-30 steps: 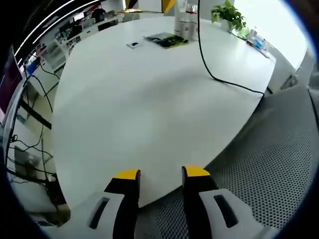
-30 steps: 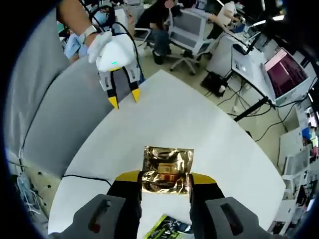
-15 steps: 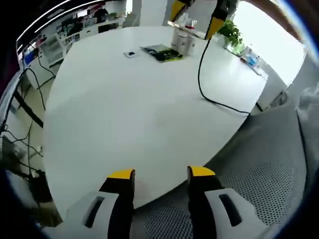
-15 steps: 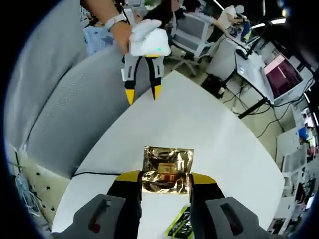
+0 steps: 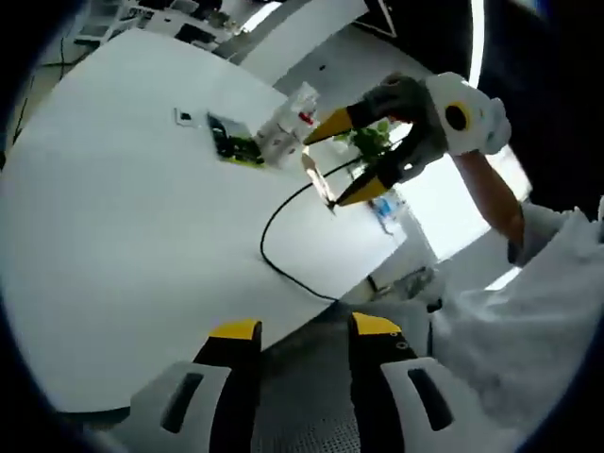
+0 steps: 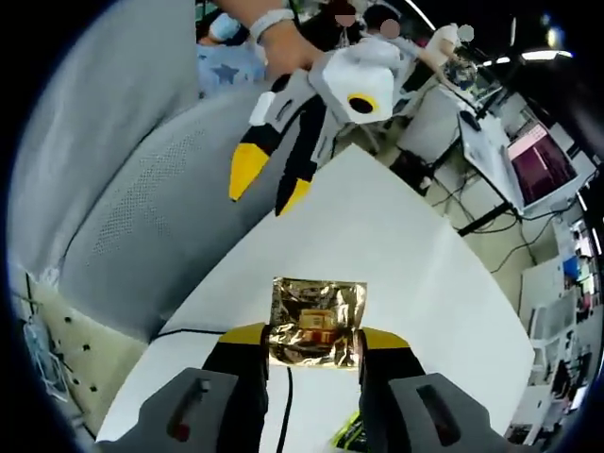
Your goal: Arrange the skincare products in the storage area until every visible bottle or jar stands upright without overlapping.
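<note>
My right gripper is shut on a gold foil sachet, held flat above the white table. In the left gripper view the right gripper hangs over the table's far side, a gloved hand on it. Beyond it stand clear skincare bottles next to a green packet. My left gripper is open with nothing between its fingers, near the table's edge. From the right gripper view, the left gripper is high over the table's far corner.
A black cable loops across the table. A small flat item lies by the packet, and a potted plant stands behind. Grey mesh chair backs border the table. Desks and seated people fill the background.
The left gripper has risen and come closer to the right one, and its view has swung toward it. The right gripper still holds the sachet.
</note>
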{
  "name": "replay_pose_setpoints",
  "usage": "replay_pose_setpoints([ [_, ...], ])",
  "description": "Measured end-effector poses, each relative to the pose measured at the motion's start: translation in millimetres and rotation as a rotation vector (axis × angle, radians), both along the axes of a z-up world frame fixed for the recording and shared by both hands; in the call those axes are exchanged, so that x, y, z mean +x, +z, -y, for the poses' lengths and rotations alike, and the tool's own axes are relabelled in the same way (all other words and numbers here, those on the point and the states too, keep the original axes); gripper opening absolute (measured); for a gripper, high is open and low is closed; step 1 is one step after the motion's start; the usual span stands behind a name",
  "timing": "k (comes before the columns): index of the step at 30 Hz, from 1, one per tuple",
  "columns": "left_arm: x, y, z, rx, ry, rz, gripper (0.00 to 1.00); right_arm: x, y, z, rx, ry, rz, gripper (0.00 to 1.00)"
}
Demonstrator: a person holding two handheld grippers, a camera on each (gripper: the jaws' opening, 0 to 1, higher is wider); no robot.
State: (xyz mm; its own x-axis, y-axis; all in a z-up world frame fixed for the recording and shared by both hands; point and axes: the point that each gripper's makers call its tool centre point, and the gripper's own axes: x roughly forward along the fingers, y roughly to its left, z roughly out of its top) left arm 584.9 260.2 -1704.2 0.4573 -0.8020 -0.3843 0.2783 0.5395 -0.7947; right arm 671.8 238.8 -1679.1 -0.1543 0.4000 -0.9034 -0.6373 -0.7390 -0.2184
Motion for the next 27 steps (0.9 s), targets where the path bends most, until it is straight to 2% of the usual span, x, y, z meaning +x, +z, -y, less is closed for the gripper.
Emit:
replay_pose_setpoints([
  [1,0.3,6.1,4.5,-0.055,0.010,0.000,0.30,-2.8,0.1,2.1,-0.001,0.012,0.009,0.34],
  [2,0.4,11.4,8.0,-0.086,0.006,0.023,0.29,-6.2,0.5,4.5,-0.001,0.025,0.010,0.34],
  [4,0.4,15.5,12.0,-0.102,0.013,0.048,0.28,-10.1,-0.7,7.9,-0.008,0.036,0.012,0.34],
  [6,-2.3,17.5,16.8,-0.120,0.001,0.042,0.29,-13.6,-2.9,11.5,-0.013,0.051,0.019,0.34],
  [14,2.1,24.2,22.0,-0.196,0.040,0.036,0.46,-25.4,-4.1,13.5,-0.003,0.075,0.014,0.33],
  [17,3.9,27.8,20.9,-0.241,0.051,0.026,0.45,-33.6,-2.0,13.1,0.006,0.094,0.000,0.33],
  [27,7.5,29.5,18.8,-0.309,0.073,-0.001,0.44,-58.8,-2.6,7.2,0.005,0.163,0.003,0.33],
])
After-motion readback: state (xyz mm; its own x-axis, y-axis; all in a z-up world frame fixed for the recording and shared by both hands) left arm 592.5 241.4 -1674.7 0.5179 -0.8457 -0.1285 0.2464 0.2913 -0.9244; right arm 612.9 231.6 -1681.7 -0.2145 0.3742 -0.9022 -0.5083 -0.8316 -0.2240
